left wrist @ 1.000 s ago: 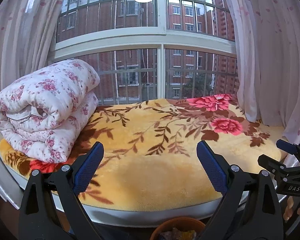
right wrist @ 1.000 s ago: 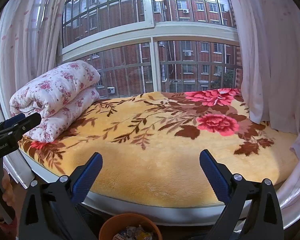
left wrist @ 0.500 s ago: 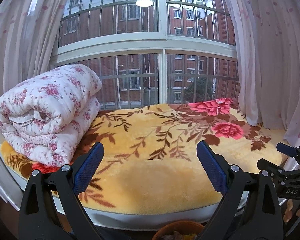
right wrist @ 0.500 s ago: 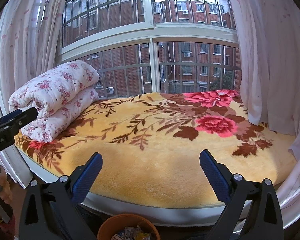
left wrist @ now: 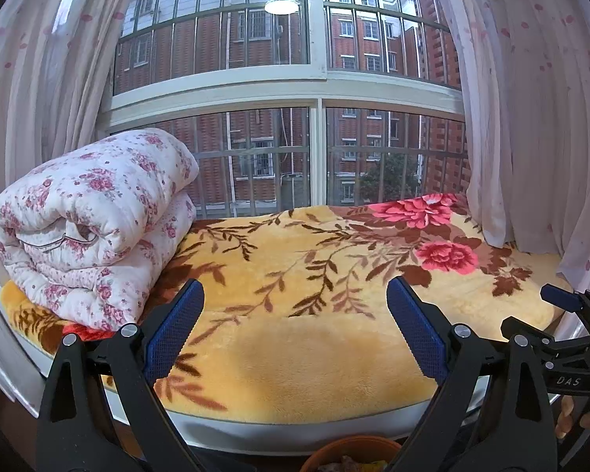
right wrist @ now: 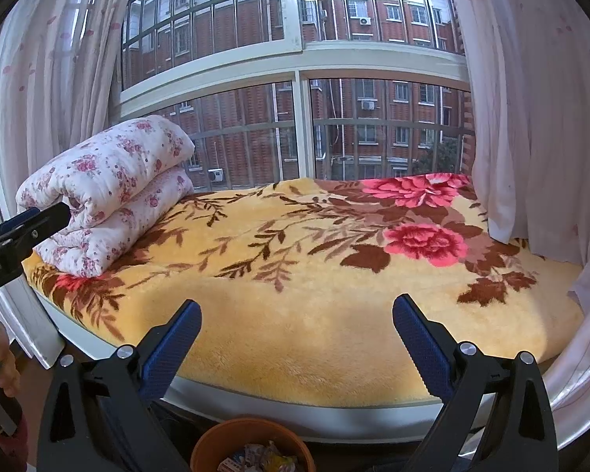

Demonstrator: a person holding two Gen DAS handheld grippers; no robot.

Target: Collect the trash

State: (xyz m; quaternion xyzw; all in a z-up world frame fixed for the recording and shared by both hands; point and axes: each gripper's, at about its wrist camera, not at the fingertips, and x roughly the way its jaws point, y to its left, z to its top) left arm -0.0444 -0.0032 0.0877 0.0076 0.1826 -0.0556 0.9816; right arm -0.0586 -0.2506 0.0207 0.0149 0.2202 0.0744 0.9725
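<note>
An orange trash bin (right wrist: 216,438) with wrappers (right wrist: 261,458) inside stands on the floor below the window seat's front edge; its rim also shows in the left wrist view (left wrist: 350,446). My left gripper (left wrist: 293,320) is open and empty, above and behind the bin. My right gripper (right wrist: 297,328) is open and empty, also above the bin. Each gripper shows at the edge of the other's view: the right one (left wrist: 562,314) and the left one (right wrist: 31,222). No loose trash shows on the blanket.
A yellow floral blanket (right wrist: 295,275) covers the curved window seat. A rolled pink-flowered quilt (left wrist: 94,220) lies at its left end. Sheer curtains (left wrist: 539,118) hang on both sides, with a barred window (right wrist: 303,126) behind.
Both grippers have risen and tilted up a little, so the bin sits lower in both views. Both stay open and empty.
</note>
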